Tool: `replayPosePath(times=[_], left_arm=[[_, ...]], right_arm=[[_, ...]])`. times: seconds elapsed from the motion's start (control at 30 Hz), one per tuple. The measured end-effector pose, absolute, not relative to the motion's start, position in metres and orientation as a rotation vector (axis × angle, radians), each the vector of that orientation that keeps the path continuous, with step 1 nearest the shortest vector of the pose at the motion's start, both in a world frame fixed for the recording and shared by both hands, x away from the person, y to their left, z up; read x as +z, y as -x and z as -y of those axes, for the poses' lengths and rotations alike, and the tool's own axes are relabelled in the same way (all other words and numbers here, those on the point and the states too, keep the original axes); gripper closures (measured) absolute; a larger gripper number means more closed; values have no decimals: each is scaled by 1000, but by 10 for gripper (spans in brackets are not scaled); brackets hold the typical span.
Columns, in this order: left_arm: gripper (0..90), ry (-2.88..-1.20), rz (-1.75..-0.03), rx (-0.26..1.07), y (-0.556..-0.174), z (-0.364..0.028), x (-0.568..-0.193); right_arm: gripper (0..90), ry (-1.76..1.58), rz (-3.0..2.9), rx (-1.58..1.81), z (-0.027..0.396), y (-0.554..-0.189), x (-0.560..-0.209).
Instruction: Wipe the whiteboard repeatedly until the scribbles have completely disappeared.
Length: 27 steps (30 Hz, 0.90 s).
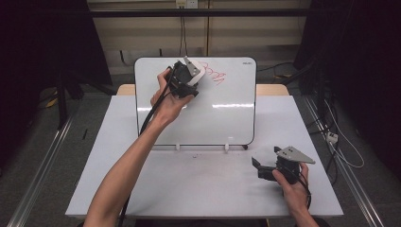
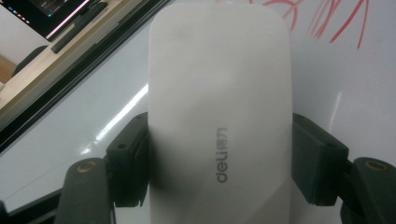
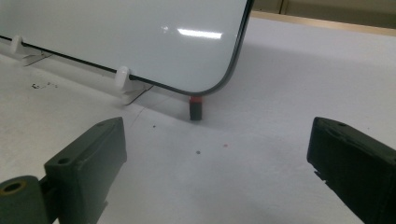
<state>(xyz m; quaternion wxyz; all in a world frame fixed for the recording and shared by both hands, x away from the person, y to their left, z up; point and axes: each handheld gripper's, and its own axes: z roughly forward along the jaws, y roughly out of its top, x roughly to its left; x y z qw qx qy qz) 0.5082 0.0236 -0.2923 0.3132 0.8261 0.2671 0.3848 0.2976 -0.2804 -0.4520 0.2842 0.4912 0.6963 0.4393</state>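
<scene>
We hold the white eraser (image 2: 219, 116) in our left claw (image 1: 193, 78), both pads pinching its long sides, and press it near the upper middle of the whiteboard (image 1: 227, 118), just left of the red scribble (image 1: 215, 74). In the left gripper view the red strokes sit at the upper right of the frame, beyond the eraser's far end.

Our right claw (image 1: 257, 168) rests at the lower right of the high view, jaws spread wide with nothing between them, pointing toward the board's lower corner, where a small red-and-black marker cap (image 3: 195, 107) stands on the surface (image 1: 189, 189).

As we judge it, the main risk is the board itself: it leans on small white clips (image 3: 122, 77), and a hard push with the eraser could tip it backward or slide it. A shallow hold could also let the smooth eraser twist out of the pads mid-stroke, leaving part of the scribble smeared rather than cleared.
</scene>
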Motion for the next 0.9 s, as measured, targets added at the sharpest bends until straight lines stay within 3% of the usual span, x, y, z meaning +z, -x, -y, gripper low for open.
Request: replayPosePath(times=[0.47, 0.9], left_arm=[[310, -2149, -767, 1000, -513, -16, -286], [309, -2216, -663, 1044, -509, 15, -290]], right_arm=[[44, -1312, -1872, 1181, 279, -299, -453], [44, -1312, -1864, 1182, 280, -298, -452]])
